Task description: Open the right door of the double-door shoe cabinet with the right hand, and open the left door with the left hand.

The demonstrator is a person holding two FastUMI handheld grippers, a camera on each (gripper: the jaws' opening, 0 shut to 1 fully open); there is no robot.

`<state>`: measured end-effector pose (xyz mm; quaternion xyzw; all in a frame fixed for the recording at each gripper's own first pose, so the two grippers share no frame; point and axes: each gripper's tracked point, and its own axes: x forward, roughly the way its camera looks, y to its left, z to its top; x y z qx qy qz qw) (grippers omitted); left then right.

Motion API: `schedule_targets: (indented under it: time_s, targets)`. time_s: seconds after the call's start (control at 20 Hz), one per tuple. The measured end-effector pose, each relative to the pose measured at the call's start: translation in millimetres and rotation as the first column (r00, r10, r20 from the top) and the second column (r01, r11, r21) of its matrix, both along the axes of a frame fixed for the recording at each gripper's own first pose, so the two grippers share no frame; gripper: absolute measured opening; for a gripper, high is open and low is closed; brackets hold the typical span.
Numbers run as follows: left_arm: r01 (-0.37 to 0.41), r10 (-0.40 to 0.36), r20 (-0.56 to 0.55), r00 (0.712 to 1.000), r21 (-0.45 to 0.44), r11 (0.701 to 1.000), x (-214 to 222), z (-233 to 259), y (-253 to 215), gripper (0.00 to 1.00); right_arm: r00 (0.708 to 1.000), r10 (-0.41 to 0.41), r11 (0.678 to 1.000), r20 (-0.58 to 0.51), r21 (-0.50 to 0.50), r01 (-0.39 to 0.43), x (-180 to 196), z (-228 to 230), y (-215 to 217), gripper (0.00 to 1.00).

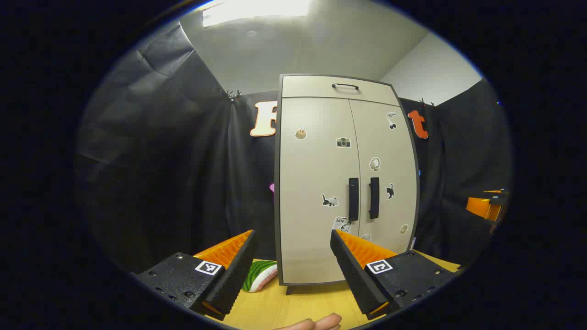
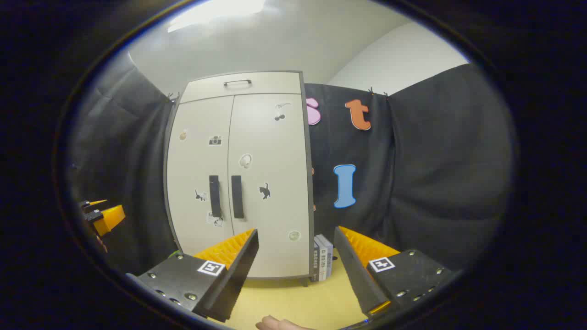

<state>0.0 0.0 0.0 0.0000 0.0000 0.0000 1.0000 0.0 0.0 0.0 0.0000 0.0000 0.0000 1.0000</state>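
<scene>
A beige double-door shoe cabinet [image 1: 321, 183] [image 2: 257, 183] with stickers stands on a yellow table, both doors closed. Two black vertical handles sit at mid height: the left door's handle [image 1: 353, 199] [image 2: 214, 195] and the right door's handle [image 1: 374, 197] [image 2: 236, 196]. My left gripper [image 1: 292, 238] is open, short of the cabinet and low in front of the left door. My right gripper [image 2: 296, 236] is open too, held back from the cabinet's lower right corner. Each view catches the other gripper at its edge, the right gripper [image 1: 486, 206] and the left gripper [image 2: 103, 215].
A green-and-white plush toy [image 1: 259, 275] lies on the yellow table [image 1: 293, 307] left of the cabinet. Some upright books [image 2: 322, 257] stand at its right side. A drawer with a black handle [image 1: 345, 85] tops the cabinet. Fingertips [image 1: 321, 323] show at the bottom edge.
</scene>
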Motion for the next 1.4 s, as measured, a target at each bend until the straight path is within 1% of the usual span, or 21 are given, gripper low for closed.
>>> schedule_targets:
  time_s: [0.25,0.5,0.6,0.7,0.9,1.1,1.3,1.4]
  targets:
    - [-0.018,0.018,0.012,1.0,-0.018,1.0,3,3,0,0.99,1.0,0.013,1.0,0.002,-0.013,-0.013,-6,-4,-7,0.98]
    - [-0.005,0.005,0.009,1.0,-0.032,0.999,4,-3,-3,0.99,1.0,0.031,0.999,-0.002,-0.02,-0.031,-7,-10,-5,0.98]
    - [0.0,0.0,0.007,1.0,-0.037,0.999,5,-6,-4,0.99,0.999,0.035,0.999,-0.006,-0.029,-0.035,-7,-14,-5,1.0]
    - [0.01,-0.01,-0.001,1.0,-0.041,0.999,7,-10,-6,0.99,0.999,0.043,0.999,-0.014,-0.03,-0.043,-5,-19,-2,0.98]
    - [0.023,-0.024,-0.006,1.0,-0.033,0.999,8,-14,-9,0.99,0.998,0.048,0.998,-0.028,-0.031,-0.049,4,-27,1,0.98]
    - [0.036,-0.036,0.001,0.999,-0.028,0.999,6,-19,-11,0.99,0.997,0.068,0.997,-0.039,-0.018,-0.068,21,-32,10,0.98]
    - [0.042,-0.043,-0.021,0.999,-0.039,0.998,2,-34,-12,0.99,0.995,0.087,0.996,-0.051,0.002,-0.087,55,-33,25,0.98]
    - [0.063,-0.065,-0.034,0.997,-0.045,0.997,0,-42,-17,0.99,0.994,0.094,0.996,-0.058,0.011,-0.093,76,-31,33,0.98]
